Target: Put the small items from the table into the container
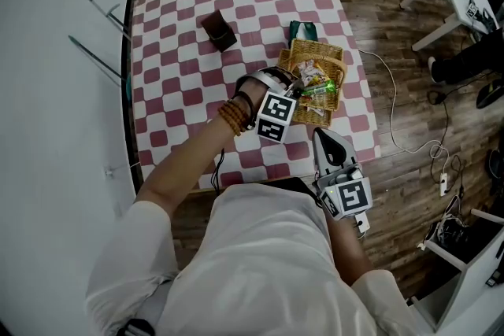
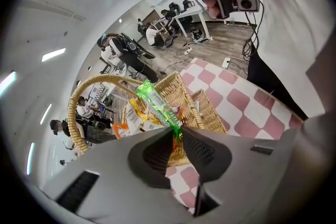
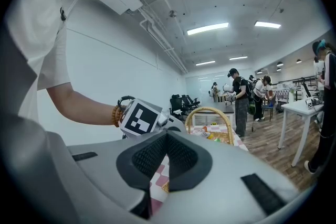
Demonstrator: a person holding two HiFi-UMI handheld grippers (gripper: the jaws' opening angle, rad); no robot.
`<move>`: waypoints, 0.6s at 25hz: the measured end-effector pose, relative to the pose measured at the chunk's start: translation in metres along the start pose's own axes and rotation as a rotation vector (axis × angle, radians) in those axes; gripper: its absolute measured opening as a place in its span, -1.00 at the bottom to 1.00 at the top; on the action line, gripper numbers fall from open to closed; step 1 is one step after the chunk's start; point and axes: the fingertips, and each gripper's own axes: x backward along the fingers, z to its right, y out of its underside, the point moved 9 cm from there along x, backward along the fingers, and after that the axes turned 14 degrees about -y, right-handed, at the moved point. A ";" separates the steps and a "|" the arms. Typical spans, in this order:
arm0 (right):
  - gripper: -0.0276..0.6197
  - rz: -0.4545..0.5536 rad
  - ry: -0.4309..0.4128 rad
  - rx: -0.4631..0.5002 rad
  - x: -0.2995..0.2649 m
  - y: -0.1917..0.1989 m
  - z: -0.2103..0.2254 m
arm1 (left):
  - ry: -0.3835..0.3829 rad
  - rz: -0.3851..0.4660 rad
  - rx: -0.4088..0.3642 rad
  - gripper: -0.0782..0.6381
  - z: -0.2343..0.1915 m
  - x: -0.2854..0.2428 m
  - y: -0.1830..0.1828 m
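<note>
Checked surface [image 1: 181, 51]: L tongs [image 2: 177, 131] sat barely spread round green pkt [image 2: 155, 102] over basket [image 1: 323, 51], R tongs [image 3: 167, 136] pressed together; best widen before lifting

A person seen from above wears a white short-sleeved shirt [image 1: 260, 264] that fills the frame from 5 to 8 o'clock, and a brown bead bracelet [image 1: 233, 118] circles the left wrist just left of centre. The left gripper [image 1: 303, 89], at centre, and the right gripper [image 1: 323, 138], toward 4 o'clock, share a smooth light grey shell with narrow dark slots and two black, mesh-textured pads [image 3: 149, 157]. Each carries a white cube printed with black square markers: the left cube [image 1: 276, 116] and the right cube [image 1: 348, 197].
</note>
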 end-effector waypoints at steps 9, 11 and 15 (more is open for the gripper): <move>-0.90 -0.002 -0.014 0.002 -0.004 0.000 -0.004 | -0.063 0.063 0.199 -0.46 0.003 0.014 0.010; -0.90 -0.002 -0.018 0.004 -0.005 0.000 -0.005 | -0.075 0.077 0.260 -0.46 0.006 0.018 0.014; -0.90 -0.009 -0.026 0.005 -0.009 -0.002 -0.005 | -0.107 0.117 0.417 -0.46 0.006 0.029 0.024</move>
